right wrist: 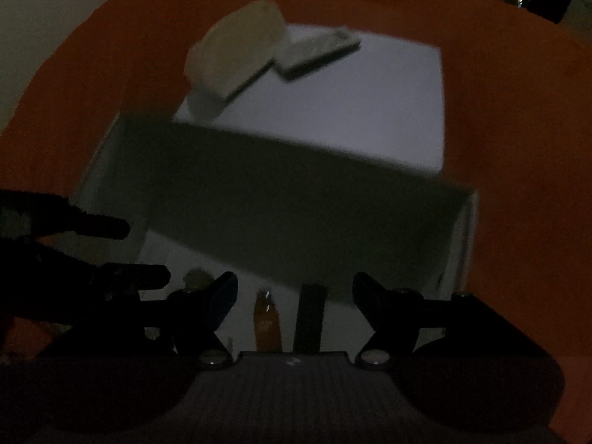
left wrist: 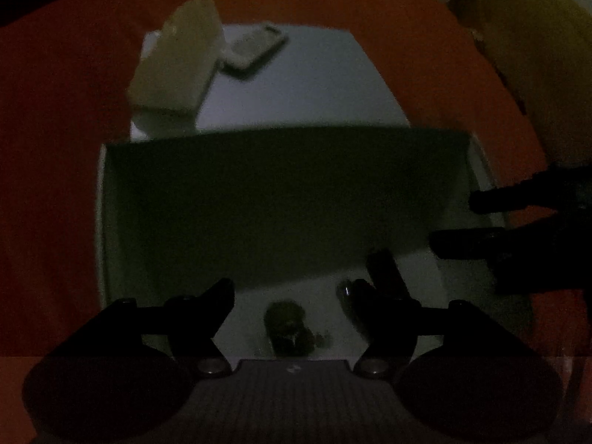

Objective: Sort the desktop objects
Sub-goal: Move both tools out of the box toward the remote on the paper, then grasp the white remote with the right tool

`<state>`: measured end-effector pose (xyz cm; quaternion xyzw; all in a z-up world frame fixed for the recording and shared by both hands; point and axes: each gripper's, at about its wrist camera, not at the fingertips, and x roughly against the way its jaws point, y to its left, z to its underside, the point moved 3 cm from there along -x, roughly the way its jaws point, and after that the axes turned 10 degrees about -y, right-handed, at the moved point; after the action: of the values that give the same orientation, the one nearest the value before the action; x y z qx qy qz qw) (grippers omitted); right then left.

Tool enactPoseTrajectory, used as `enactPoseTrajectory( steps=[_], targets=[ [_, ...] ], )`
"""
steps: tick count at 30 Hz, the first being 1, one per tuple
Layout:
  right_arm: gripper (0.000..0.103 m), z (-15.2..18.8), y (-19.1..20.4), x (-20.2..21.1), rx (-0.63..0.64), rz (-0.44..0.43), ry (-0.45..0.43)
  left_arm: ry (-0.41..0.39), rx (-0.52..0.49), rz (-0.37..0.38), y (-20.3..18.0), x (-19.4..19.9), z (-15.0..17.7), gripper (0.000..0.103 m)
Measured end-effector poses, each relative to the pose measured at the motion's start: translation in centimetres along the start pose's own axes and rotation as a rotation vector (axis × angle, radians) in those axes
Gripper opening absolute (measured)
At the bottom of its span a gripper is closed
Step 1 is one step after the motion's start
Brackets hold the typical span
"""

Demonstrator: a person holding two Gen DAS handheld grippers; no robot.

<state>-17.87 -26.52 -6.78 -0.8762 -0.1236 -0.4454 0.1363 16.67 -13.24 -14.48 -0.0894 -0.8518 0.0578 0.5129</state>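
Both tongs, left (left wrist: 299, 281) and right (right wrist: 295, 285), stand apart above the box (left wrist: 288, 203); in such darkness they may miss the orange tube (right wrist: 267, 320).

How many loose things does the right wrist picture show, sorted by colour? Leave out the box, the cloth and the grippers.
Cream or pale: 2, a cream block and a small pale lump
White: 1, a flat device
Orange: 1, a tube-like item
Dark: 1, a stick
Total: 5; the picture is dim, so smaller bits may be missed.
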Motion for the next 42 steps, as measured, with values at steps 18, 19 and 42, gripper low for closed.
enactPoseTrajectory(
  steps=[18,19,42],
  targets=[
    [0.074,-8.7,-3.5,-0.6,-0.151,-0.004,-0.049,-0.118,0.033,-0.083,2.1,-0.1,-7.4,0.071],
    [0.074,-9.4,-3.9,-0.9,-0.159,0.002,-0.056,-0.117,0.034,-0.089,2.3,-0.4,-7.8,0.071],
    [0.079,-19.7,-5.7,-16.3,-0.543,0.14,-0.056,-0.098,0.068,-0.099,7.3,-3.3,-9.7,0.071]
  ],
)
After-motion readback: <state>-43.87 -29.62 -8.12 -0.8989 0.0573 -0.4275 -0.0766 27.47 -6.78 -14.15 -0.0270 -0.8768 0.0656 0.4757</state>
